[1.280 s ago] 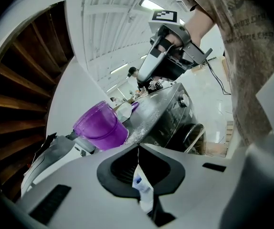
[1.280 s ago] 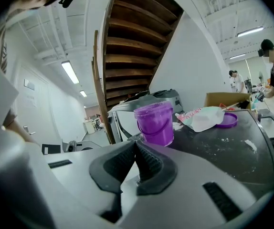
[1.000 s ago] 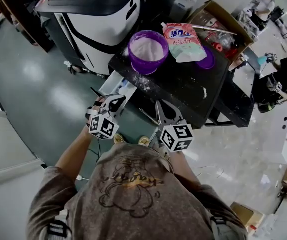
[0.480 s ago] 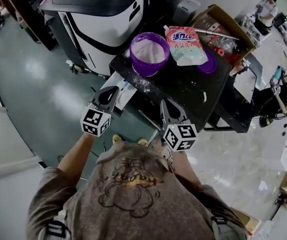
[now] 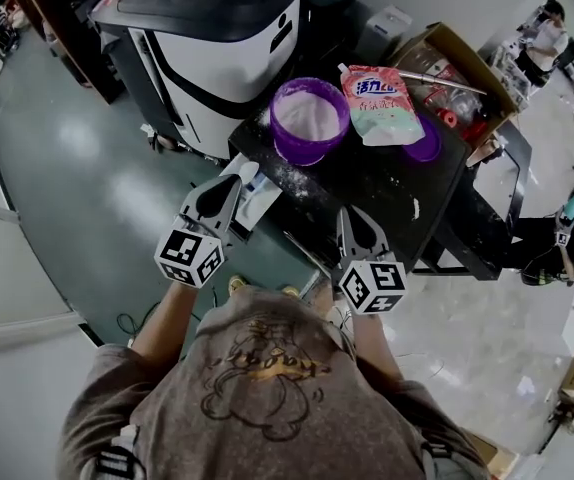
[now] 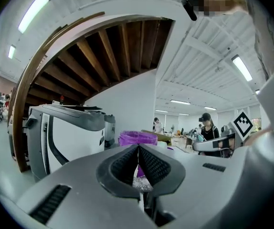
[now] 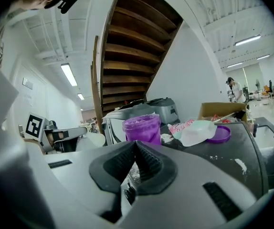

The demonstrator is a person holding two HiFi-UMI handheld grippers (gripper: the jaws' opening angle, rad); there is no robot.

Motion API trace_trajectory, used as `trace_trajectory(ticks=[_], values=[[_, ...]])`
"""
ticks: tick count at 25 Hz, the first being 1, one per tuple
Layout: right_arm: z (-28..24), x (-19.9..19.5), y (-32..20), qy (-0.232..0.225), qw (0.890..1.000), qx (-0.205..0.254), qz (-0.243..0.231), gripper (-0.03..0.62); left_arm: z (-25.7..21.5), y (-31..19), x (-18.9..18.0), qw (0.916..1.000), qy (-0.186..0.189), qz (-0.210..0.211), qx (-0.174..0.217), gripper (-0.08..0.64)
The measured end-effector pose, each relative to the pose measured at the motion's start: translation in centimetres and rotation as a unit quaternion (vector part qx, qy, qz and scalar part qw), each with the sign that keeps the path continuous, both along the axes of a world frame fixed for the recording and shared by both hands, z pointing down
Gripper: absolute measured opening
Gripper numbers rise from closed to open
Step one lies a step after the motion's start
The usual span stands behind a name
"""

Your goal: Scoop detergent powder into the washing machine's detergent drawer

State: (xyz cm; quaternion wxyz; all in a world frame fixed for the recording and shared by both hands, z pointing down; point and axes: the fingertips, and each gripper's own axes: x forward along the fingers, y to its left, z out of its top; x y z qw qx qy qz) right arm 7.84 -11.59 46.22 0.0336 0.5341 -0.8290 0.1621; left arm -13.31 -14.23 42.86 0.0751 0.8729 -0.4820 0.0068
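Note:
A purple tub [image 5: 309,118] filled with white powder stands on the near-left corner of a black table [image 5: 377,193]. Beside it lie a pink detergent pouch [image 5: 379,103] and the tub's purple lid [image 5: 424,145]. The washing machine [image 5: 217,38] stands to the left, and its white detergent drawer [image 5: 257,196] is pulled out below the table corner. My left gripper [image 5: 229,183] is shut and empty just beside the drawer. My right gripper [image 5: 351,215] is shut and empty over the table's near edge. Both gripper views look at the tub [image 6: 137,138] [image 7: 142,128] past shut jaws.
Spilled powder streaks the table near the tub and at the right. An open cardboard box [image 5: 457,68] with tools sits behind the pouch. A wooden staircase [image 7: 132,42] rises behind the machine. People work at the far right. Grey floor lies to the left.
Both grippers have moved forward toward the table and drawer. The left gripper has straightened and now points at the drawer. Both stay shut.

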Motion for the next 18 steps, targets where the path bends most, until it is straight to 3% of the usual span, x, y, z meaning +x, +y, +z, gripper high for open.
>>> trace_trajectory(ticks=[7, 18], values=[[-0.9, 0.7, -0.2, 0.008, 1.000, 0.016, 0.017, 0.000, -1.6, 0.3, -0.8, 0.9987, 0.042, -0.027, 0.008, 0.023], [-1.7, 0.4, -0.2, 0.009, 0.999, 0.028, 0.030, 0.000, -2.2, 0.1, -0.9, 0.9993, 0.022, -0.026, 0.016, 0.023]])
